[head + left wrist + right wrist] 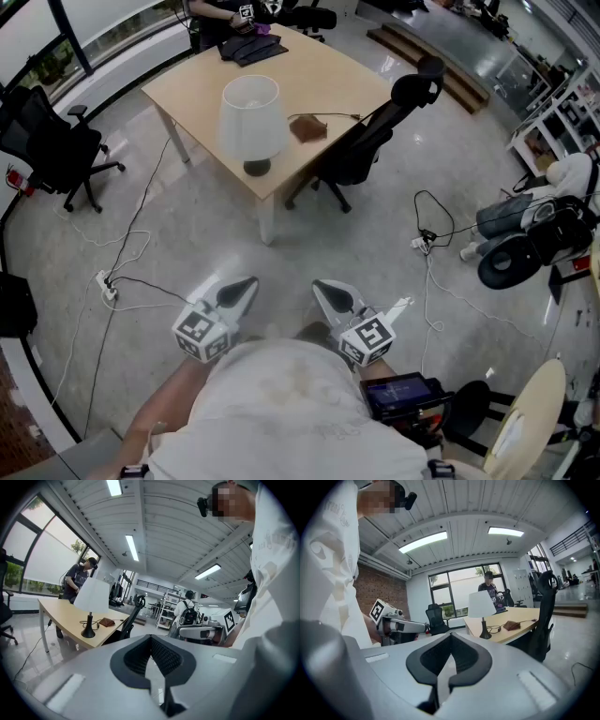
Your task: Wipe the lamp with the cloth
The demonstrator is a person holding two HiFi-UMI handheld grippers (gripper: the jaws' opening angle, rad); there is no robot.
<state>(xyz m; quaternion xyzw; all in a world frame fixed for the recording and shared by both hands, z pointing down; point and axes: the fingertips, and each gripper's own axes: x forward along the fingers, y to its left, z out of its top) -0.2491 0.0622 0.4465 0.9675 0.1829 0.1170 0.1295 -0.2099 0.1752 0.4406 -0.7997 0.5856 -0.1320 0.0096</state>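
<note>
Closest in, the left gripper (242,289) and right gripper (328,292) are both clenched on nothing, held low before the person's white shirt (291,394). Each carries a black-and-white square-marker cube (202,334). Well ahead, the white-shaded lamp (251,117) stands on a light wooden table (328,75), with the brown cloth (307,128) near it.

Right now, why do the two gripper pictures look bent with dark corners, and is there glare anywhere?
Left gripper view: a wide-angle lens curves the ceiling and blacks the corners; the window is washed out. Right gripper view: same curving, bright ceiling lights. Head view: glare on the floor; lamp sharp.
</note>
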